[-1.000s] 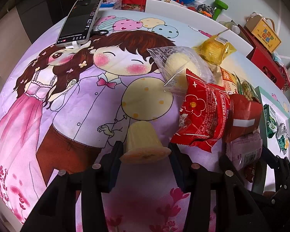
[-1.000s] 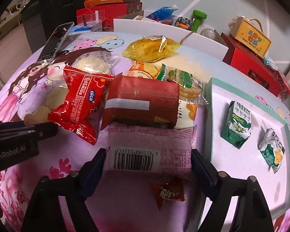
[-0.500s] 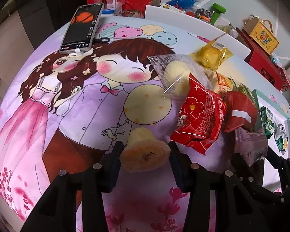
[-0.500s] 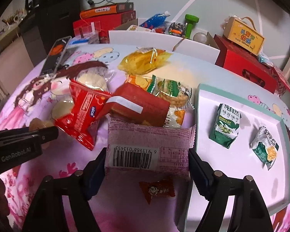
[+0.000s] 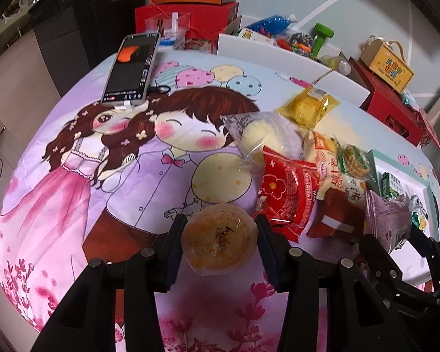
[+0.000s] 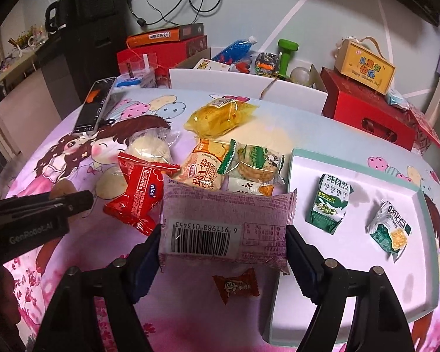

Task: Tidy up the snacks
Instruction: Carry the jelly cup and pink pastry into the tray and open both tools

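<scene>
Between the fingers of our left gripper [image 5: 219,242] sits a jelly cup [image 5: 218,239], clamped at both sides and lifted clear of the surface [image 5: 132,193], its foil lid turned toward the camera. Our right gripper [image 6: 223,245] is closed on a pink packet [image 6: 224,228], barcode side up, held above the surface.

Under the pink packet a small orange candy [image 6: 236,285] lies on the cloth. Just beyond, the snack pile: a red packet [image 6: 139,189], a cream packet with orange print [image 6: 204,168], a green-edged biscuit packet [image 6: 256,158], a clear bag with a pale bun [image 6: 152,146], and a yellow bag [image 6: 220,117] farthest back. They overlap one another.

On the right a white tray [image 6: 358,176] with a green rim carries two green packets, one marked BISCUIT [image 6: 330,205], the other [image 6: 391,231] nearer the right rim, well apart.

A phone [image 5: 132,69] rests at the far left of the cartoon-printed cloth, screen lit. Behind the surface stand red boxes [image 6: 366,117], a yellow carton [image 6: 365,67] and a green dumbbell [image 6: 287,55].
</scene>
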A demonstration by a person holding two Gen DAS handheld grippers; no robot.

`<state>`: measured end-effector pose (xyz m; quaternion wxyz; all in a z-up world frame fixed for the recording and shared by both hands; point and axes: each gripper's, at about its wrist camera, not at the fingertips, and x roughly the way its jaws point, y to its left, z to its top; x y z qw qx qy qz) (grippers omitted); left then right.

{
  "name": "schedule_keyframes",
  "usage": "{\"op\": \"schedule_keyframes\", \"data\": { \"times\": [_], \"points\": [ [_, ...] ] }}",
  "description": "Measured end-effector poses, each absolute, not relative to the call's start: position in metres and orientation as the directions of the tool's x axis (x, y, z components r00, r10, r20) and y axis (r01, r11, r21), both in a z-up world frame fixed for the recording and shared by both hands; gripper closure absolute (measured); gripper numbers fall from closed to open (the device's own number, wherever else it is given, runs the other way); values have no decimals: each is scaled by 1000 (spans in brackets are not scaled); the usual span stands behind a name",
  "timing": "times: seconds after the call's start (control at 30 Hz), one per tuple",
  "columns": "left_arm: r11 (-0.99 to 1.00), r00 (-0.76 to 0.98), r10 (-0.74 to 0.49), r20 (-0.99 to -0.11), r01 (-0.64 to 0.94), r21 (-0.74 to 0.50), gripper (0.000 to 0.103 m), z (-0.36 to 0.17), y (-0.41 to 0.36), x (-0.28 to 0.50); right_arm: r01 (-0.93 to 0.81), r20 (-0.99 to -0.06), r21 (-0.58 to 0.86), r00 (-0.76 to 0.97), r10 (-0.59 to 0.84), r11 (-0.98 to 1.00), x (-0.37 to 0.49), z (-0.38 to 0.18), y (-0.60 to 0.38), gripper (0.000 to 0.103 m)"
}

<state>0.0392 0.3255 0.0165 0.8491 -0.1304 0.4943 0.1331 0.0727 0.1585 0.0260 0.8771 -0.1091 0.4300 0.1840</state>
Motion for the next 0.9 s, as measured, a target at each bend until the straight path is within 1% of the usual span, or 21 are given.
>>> {"op": "schedule_keyframes", "data": {
  "times": [0.23,0.4,0.53,0.7,0.9],
  "points": [
    [939,501,92,-861,-330,-92,54,25,317,40,-381,-797,-14,562,219,925,77,29,145,22],
    [952,531,76,-844,-292,-97,54,36,302,42,-308,-793,-16,583,176,951,86,35,118,22],
    [965,562,44,-826,-236,-110,54,46,283,46,-221,-791,5,596,139,975,95,41,84,22],
    [983,586,6,-810,-151,-101,54,54,248,53,-70,-788,21,613,59,997,105,49,30,22],
    [997,594,-61,-802,-5,-80,54,58,191,63,100,-790,62,613,-13,993,108,56,-39,22]
  ]
}}
